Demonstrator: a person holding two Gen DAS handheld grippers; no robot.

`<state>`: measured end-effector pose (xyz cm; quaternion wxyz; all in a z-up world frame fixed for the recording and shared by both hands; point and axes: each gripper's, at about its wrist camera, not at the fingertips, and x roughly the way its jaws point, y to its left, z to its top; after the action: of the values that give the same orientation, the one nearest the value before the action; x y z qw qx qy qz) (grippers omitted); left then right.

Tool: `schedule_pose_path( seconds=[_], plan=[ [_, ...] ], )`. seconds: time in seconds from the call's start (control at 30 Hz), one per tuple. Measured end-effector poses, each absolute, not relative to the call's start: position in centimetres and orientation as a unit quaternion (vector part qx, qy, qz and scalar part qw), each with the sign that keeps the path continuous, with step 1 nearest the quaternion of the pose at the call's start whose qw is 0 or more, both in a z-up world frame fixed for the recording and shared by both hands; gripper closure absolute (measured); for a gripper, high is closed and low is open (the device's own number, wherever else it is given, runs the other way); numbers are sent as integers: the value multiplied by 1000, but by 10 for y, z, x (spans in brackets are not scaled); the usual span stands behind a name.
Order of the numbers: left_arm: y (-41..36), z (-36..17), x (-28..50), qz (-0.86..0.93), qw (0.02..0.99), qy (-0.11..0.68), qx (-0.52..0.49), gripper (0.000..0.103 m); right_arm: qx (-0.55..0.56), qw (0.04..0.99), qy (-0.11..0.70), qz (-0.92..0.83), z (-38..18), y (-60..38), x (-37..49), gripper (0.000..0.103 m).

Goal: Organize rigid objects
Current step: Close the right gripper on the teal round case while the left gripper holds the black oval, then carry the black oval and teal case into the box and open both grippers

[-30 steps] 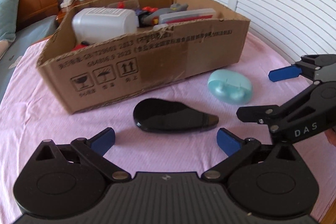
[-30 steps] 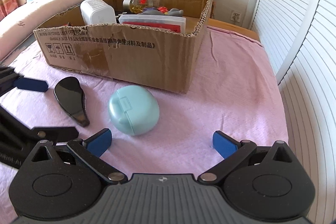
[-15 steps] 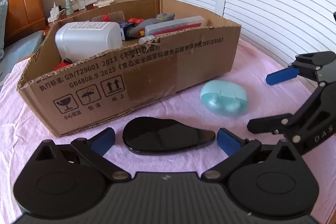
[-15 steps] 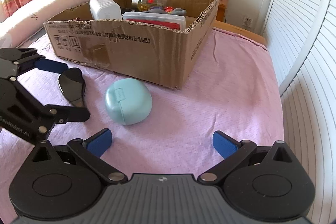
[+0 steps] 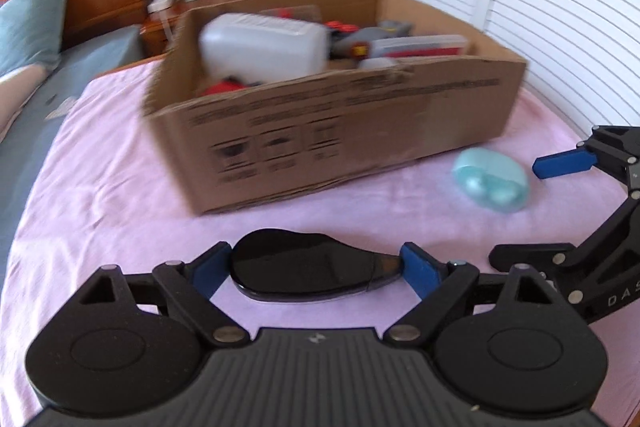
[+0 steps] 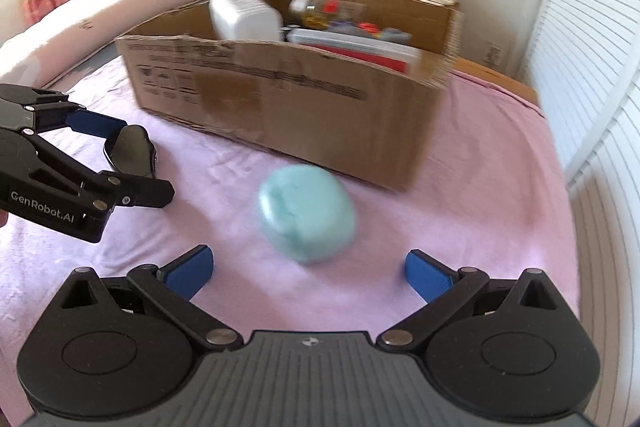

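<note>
A glossy black teardrop-shaped object [image 5: 308, 273] lies on the pink cloth [image 5: 100, 195], near the cardboard box [image 5: 360, 123]. The left gripper [image 5: 315, 269] brackets it end to end, blue pads at both tips; a firm clamp cannot be told. The right gripper [image 6: 307, 267] is spread wide, holding nothing, just short of the mint-green case [image 6: 307, 213]. The box holds a white jug [image 5: 262, 45] and clutter.

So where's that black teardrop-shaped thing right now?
The black teardrop-shaped object lies on the pink cover between the left gripper's fingers, in front of the cardboard box.
</note>
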<state>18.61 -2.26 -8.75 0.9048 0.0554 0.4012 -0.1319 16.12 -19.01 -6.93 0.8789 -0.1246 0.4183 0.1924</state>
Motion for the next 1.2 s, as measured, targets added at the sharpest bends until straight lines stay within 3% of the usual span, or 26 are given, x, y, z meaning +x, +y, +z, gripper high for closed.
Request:
schedule_pose_path(
  seconds=[0.6, 1.0, 1.2],
  plan=[
    [-1, -88, 176, -118, 909, 398, 44, 13, -144, 860, 436, 223, -68, -155, 168, 1],
    [0, -87, 176, -122, 907, 399, 45, 13, -145, 864, 430, 217, -58, -160, 179, 44],
    [0, -81, 175, -145, 898, 411, 59, 13, -151, 863, 437, 203, -56, -156, 177, 45]
  ],
)
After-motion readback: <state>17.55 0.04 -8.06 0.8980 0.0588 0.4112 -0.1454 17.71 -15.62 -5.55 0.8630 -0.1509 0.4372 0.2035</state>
